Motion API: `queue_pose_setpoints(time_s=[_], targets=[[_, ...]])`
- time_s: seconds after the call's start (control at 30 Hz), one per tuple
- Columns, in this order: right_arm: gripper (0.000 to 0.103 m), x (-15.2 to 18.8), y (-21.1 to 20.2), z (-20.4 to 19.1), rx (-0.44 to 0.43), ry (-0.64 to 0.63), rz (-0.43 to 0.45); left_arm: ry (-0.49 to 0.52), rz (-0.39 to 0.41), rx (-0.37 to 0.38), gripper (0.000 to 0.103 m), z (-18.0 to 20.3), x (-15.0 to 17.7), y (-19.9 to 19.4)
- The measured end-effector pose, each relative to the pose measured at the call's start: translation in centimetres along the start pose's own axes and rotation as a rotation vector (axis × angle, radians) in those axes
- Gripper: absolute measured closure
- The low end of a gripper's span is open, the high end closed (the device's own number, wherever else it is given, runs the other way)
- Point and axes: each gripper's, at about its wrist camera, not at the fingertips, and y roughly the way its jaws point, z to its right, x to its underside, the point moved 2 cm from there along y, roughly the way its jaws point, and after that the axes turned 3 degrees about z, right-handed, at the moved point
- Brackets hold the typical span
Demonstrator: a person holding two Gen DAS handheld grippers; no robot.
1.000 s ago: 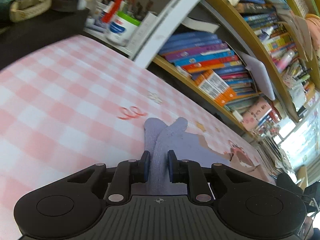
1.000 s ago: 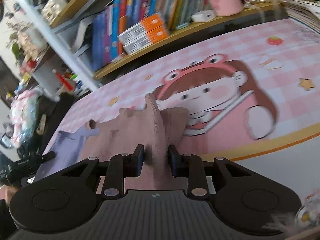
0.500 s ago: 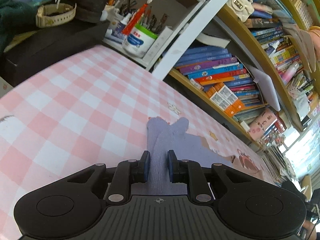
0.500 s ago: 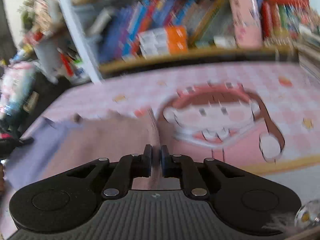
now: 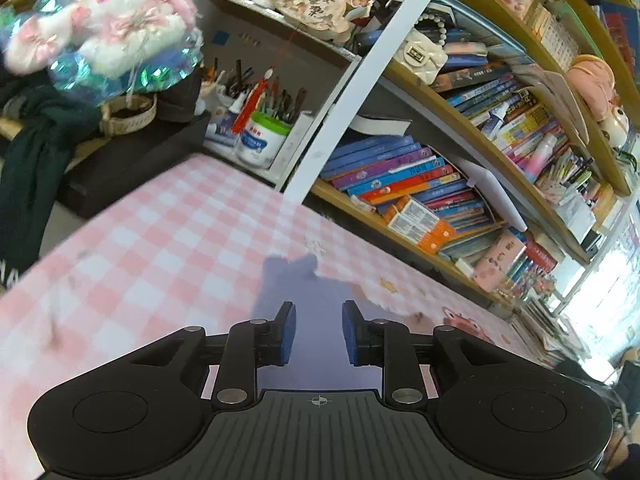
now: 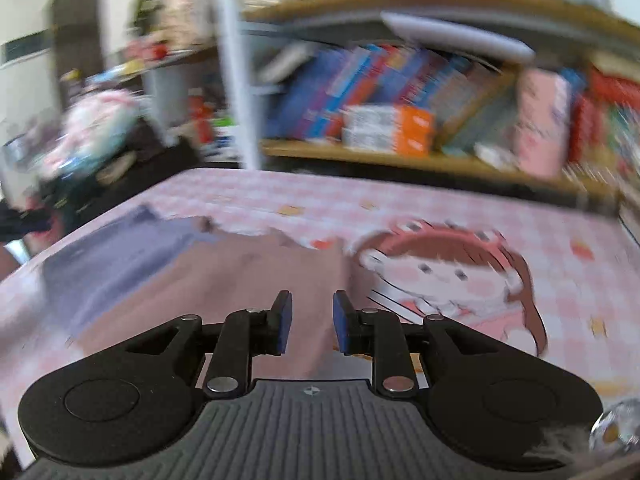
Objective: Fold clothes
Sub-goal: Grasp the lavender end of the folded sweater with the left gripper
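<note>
A two-coloured cloth lies flat on the pink checked table cover [image 5: 160,248]. Its lavender part [image 5: 316,344] shows in the left wrist view, under and ahead of my left gripper [image 5: 317,330], which is open with nothing between its blue pads. In the blurred right wrist view the dusty pink part [image 6: 256,280] lies beside the lavender part [image 6: 116,256]. My right gripper [image 6: 308,322] is open above the pink part, close to its right edge.
Bookshelves [image 5: 420,188] packed with books run along the table's far side. A white jar of pens [image 5: 260,140], a black box [image 5: 132,160] and a plush toy [image 5: 108,28] stand at the far left. A cartoon girl print [image 6: 448,276] covers the table to the right.
Both grippers were shut on raised folds of the cloth; both have let go and opened. The cloth now lies flat, and both grippers have lifted and tilted up.
</note>
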Motion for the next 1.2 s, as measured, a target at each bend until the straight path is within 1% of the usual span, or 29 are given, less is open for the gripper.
queue_pose_setpoints(time_s=[0.07,0.17,0.23,0.27,0.3,0.4,0.53,0.63,0.73,0.83,0.93,1.0,1.13,1.17,1.2], targets=[[0.082,-0.1,0.3,-0.1,-0.002,-0.047,-0.025,-0.031,-0.006,-0.011,0.078,0.3,0.8,-0.8],[0.082,-0.1,0.7,0.1,-0.093,-0.087,-0.032,-0.081,-0.023,-0.044,0.076,0.6,2.0,-1.6],[0.081,0.1,0.6,0.0,-0.172,-0.126,-0.026,-0.126,-0.031,-0.075,0.068,0.5,2.7,-2.0],[0.079,0.2,0.4,-0.2,-0.208,-0.146,-0.026,-0.158,-0.032,-0.087,0.063,0.4,3.1,-2.0],[0.078,0.4,0.4,-0.4,-0.241,-0.166,-0.028,-0.194,-0.031,-0.098,0.061,0.3,3.4,-2.1],[0.073,0.9,0.7,-0.6,-0.316,-0.226,-0.066,-0.289,-0.027,-0.131,0.061,-0.1,4.3,-1.8],[0.072,1.6,1.2,0.0,-0.35,-0.271,-0.099,-0.421,-0.025,-0.161,0.061,-0.5,5.3,-1.1],[0.071,2.0,1.4,0.7,-0.386,-0.274,-0.098,-0.517,-0.046,-0.193,0.059,-1.0,6.3,-0.5],[0.068,2.3,1.4,1.1,-0.396,-0.271,-0.095,-0.591,-0.068,-0.217,0.056,-1.5,6.9,0.2],[0.064,2.7,1.2,1.0,-0.395,-0.298,-0.092,-0.62,-0.063,-0.246,0.052,-1.4,6.8,0.9],[0.061,3.2,0.9,0.7,-0.391,-0.326,-0.09,-0.604,-0.059,-0.279,0.052,-1.0,6.5,1.6],[0.06,3.5,1.0,0.8,-0.392,-0.324,-0.092,-0.605,-0.037,-0.282,0.052,-0.8,6.6,1.9],[0.057,4.0,1.2,0.9,-0.399,-0.312,-0.098,-0.655,0.027,-0.278,0.052,-1.1,7.2,1.9],[0.057,4.0,1.2,0.9,-0.401,-0.309,-0.099,-0.661,0.038,-0.282,0.053,-1.1,7.2,1.9],[0.056,4.0,1.2,0.9,-0.401,-0.308,-0.098,-0.662,0.047,-0.288,0.057,-1.1,7.2,1.9]])
